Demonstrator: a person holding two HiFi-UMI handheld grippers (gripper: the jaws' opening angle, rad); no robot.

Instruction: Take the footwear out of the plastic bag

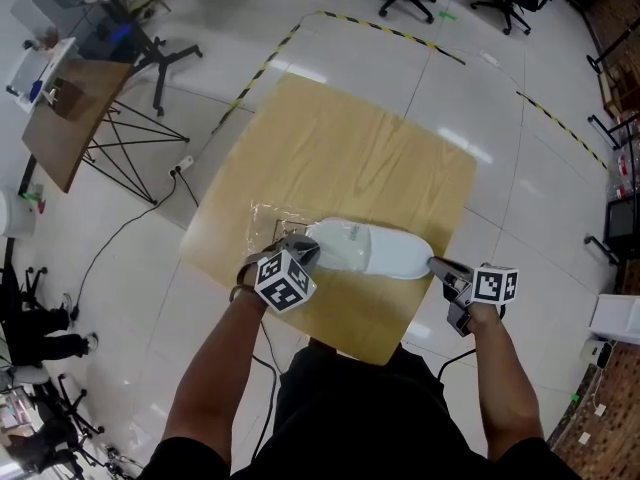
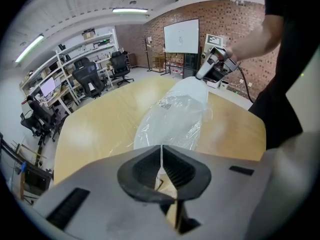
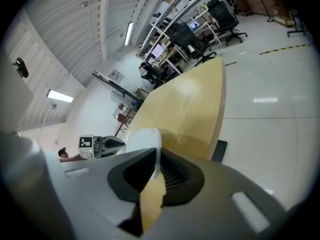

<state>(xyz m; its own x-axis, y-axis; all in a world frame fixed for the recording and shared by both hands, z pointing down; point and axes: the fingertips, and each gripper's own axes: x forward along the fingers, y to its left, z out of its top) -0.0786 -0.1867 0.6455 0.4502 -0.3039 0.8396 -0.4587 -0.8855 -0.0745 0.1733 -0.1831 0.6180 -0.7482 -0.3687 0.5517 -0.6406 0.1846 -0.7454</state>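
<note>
Though hazy under plastic bag (image 2: 172, 120), footwear (image 1: 378, 251) tight in right gripper (image 1: 437, 264), bag in left gripper (image 1: 304, 249).

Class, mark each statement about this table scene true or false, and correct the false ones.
1. The plastic bag lies on a wooden table. True.
2. The left gripper has its fingers wide apart. False: they are shut on the bag's clear film.
3. The right gripper pinches the white end of the bagged shoe. True.
4. The shoe is black. False: it is white.
5. The shoe lies outside the bag. False: it is inside the bag.
</note>
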